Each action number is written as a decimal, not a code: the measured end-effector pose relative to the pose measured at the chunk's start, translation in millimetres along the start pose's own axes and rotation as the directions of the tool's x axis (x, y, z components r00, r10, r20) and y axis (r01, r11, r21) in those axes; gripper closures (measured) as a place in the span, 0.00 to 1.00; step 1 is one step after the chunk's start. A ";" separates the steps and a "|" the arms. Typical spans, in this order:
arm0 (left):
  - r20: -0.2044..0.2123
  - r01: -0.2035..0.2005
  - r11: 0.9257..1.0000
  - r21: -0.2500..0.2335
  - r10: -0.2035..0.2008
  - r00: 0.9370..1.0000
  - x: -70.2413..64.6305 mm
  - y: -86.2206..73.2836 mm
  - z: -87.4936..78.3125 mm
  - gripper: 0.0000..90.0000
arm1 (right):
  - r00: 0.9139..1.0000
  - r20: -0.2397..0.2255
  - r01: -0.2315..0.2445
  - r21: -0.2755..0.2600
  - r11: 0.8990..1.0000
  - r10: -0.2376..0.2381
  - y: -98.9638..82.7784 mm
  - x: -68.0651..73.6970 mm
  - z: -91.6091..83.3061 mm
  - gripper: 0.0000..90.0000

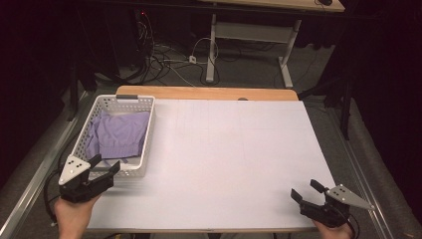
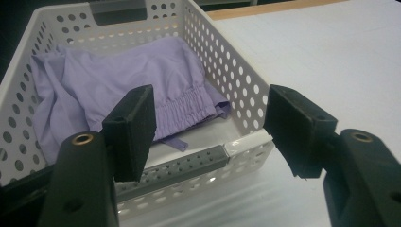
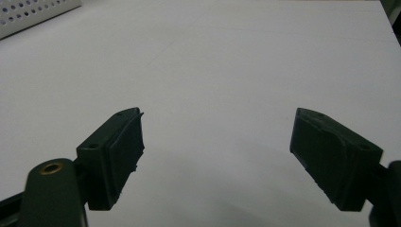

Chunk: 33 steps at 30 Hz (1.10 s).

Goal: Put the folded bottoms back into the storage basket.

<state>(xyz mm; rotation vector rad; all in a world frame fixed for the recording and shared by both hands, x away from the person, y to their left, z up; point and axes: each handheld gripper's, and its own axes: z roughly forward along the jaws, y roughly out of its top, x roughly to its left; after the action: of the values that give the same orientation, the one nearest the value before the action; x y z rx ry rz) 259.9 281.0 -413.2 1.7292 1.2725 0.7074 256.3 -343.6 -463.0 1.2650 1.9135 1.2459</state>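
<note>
I hold the left claw [image 2: 208, 127] with its jaws wide and empty at the near end of the white perforated plastic basket [image 1: 147, 134], which stands on the left side of the white tabletop [image 1: 239, 149]. The crumpled lilac fabric garment [image 2: 118, 90] lies inside the basket. To grasp it cleanly, I judge that I must lift the claw over the near wall, descend onto the gathered waistband and close there. The near wall stands in the way. The right claw [image 3: 215, 156] rests wide and empty over bare tabletop, well apart.
</note>
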 end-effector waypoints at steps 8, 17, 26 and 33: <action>-0.013 -0.003 1.000 0.002 0.003 1.000 1.7 -5.6 -1.8 0.37 | 1.000 0.000 0.001 0.001 1.000 -0.001 0.0 0.0 0.0 0.21; -0.025 0.002 1.000 0.006 -0.002 1.000 4.1 -12.2 -3.6 0.37 | 1.000 0.001 0.001 0.000 1.000 -0.001 0.0 0.0 -0.1 0.21; -0.035 0.011 1.000 -0.002 -0.011 0.999 5.7 -21.0 -7.8 0.37 | 1.000 0.000 0.000 -0.001 1.000 0.000 0.0 0.0 -0.1 0.21; -0.034 0.018 1.000 -0.015 -0.019 0.999 6.4 -28.3 -11.5 0.37 | 1.000 0.000 0.001 0.000 1.000 -0.001 0.0 0.0 0.1 0.21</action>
<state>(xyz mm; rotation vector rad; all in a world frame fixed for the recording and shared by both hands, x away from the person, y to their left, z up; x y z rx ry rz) 239.3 293.9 -432.9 1.6976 1.3016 0.7367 256.4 -343.6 -463.0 1.2642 1.9137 1.2449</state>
